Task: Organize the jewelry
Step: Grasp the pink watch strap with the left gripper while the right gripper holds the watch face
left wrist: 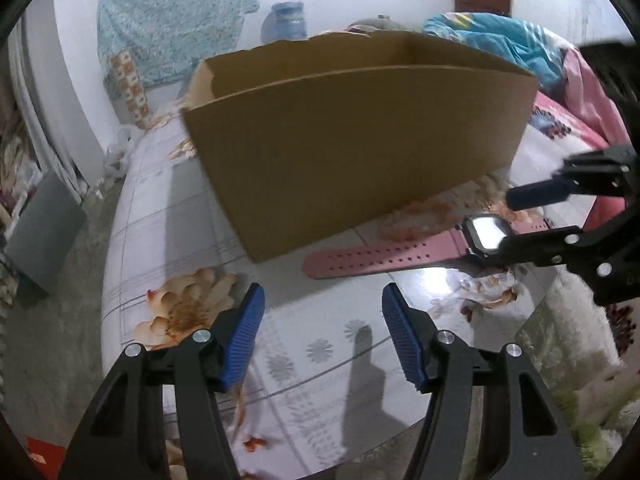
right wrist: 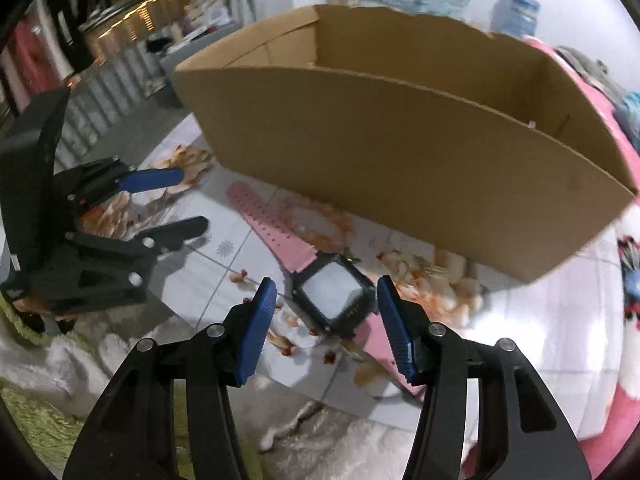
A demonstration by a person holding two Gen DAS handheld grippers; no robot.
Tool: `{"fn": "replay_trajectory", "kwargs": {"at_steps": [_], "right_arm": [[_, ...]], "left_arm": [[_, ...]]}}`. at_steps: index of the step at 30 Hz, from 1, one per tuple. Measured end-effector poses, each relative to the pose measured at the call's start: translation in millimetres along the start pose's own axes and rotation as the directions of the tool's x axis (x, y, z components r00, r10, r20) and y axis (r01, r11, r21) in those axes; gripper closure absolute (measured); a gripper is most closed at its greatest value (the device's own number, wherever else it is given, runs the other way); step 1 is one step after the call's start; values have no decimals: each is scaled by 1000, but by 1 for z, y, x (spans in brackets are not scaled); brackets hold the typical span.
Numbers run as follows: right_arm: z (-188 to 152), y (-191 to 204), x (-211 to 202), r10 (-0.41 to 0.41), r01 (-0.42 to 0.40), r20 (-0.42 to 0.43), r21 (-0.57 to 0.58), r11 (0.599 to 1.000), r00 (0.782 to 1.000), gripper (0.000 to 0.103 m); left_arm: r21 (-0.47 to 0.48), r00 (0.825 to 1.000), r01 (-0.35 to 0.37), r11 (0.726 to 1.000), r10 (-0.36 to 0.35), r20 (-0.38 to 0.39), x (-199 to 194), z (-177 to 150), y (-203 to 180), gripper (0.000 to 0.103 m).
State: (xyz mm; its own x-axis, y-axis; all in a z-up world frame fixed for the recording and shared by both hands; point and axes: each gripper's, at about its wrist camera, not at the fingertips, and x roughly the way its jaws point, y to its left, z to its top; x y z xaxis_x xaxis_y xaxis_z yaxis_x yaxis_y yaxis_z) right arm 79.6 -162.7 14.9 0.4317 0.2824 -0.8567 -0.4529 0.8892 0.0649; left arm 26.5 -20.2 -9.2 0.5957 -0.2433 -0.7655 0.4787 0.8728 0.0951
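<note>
A pink-strapped watch (left wrist: 380, 260) with a black square case lies flat on the floral tabletop, just in front of an open brown cardboard box (left wrist: 352, 140). My left gripper (left wrist: 323, 292) is open and empty, a little short of the strap's free end. From the right, my right gripper (left wrist: 507, 222) reaches over the watch case. In the right wrist view the watch (right wrist: 334, 294) shows its case between the spread blue pads (right wrist: 262, 320) of my right gripper (right wrist: 326, 282), and the pads do not touch it. My left gripper (right wrist: 192, 200) is at the left, and the box (right wrist: 400, 168) stands behind.
The table's floral cover (left wrist: 192, 312) ends in a curved edge at the left. Pink and blue bedding (left wrist: 560, 92) is piled right of the box. A blue water jug (left wrist: 286, 20) stands behind it, and a grey panel (left wrist: 44, 232) leans on the floor.
</note>
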Motion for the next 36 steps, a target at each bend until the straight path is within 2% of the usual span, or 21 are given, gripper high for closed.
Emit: {"fn": "replay_trajectory", "kwargs": {"at_steps": [4, 9, 14, 18, 23, 26, 29, 35, 36], "right_arm": [[4, 6, 11, -54, 51, -23, -91, 995, 998, 56], [10, 4, 16, -39, 34, -36, -141, 989, 999, 56], [9, 13, 15, -65, 54, -50, -212, 976, 997, 57], [7, 20, 24, -77, 61, -52, -252, 966, 996, 54], [10, 23, 31, -34, 13, -79, -258, 966, 996, 56], [14, 12, 30, 79, -100, -109, -205, 974, 991, 56], [17, 1, 29, 200, -218, -139, -136, 966, 970, 56], [24, -15, 23, 409, -418, -170, -24, 908, 897, 56], [24, -16, 24, 438, -446, -173, -9, 895, 882, 56]], "left_arm": [[43, 1000, -23, 999, 22, 15, 1, -2, -12, 43], [85, 998, -33, 996, 29, 48, -4, -2, -25, 43], [140, 998, -40, 989, 32, 63, -5, -3, -38, 43], [165, 998, -25, 986, 14, 66, -7, -5, -46, 43], [197, 997, -43, 979, 28, 76, -7, -9, -55, 43], [213, 996, -53, 976, 36, 84, -8, -11, -59, 43], [241, 996, -66, 968, 48, 79, -6, -13, -64, 43], [281, 995, -83, 956, 65, 73, -4, -20, -70, 44], [284, 995, -83, 955, 65, 73, -5, -20, -70, 52]]}}
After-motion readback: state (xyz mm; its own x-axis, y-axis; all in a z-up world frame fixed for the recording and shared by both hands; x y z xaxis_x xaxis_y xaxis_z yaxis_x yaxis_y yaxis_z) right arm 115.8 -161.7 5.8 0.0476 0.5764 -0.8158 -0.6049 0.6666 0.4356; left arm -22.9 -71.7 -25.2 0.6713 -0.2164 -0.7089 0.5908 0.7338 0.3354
